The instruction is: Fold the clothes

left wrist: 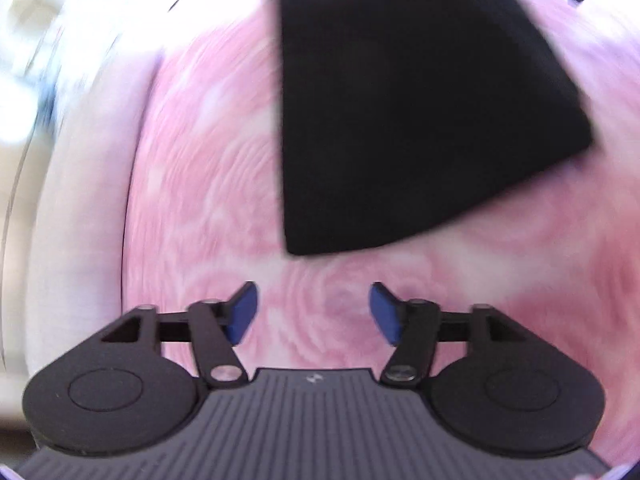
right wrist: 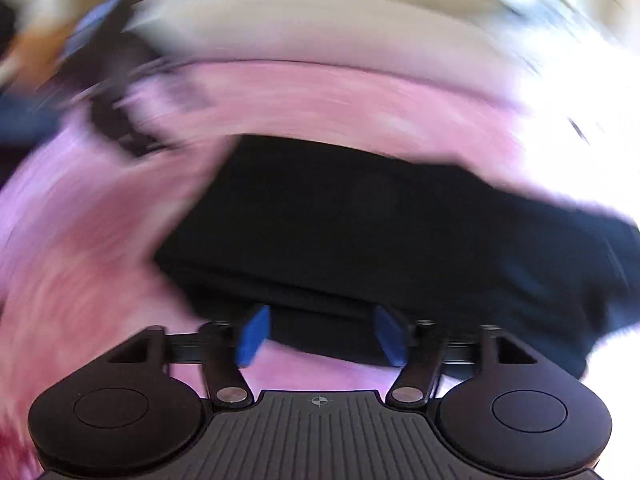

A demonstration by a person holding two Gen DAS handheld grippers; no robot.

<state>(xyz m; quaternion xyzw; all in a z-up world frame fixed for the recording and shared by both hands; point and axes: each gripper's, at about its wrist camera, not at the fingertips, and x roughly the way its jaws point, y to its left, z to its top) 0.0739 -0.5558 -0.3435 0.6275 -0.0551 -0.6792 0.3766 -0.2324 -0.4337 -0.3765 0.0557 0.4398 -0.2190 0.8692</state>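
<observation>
Both sets of tongs, left tongs and right tongs, stood apart and empty while the flat black cloth garment lay on the pink rose-patterned bedspread, squared edges suggesting a fold, its near hem just ahead of the right tongs.

Folded garment flat on the bedspread, ahead of both grippers' parted fingers.

A bedroom at home, by the look of it.
A pink rose-patterned bedspread covers a bed, its white edge showing.
</observation>
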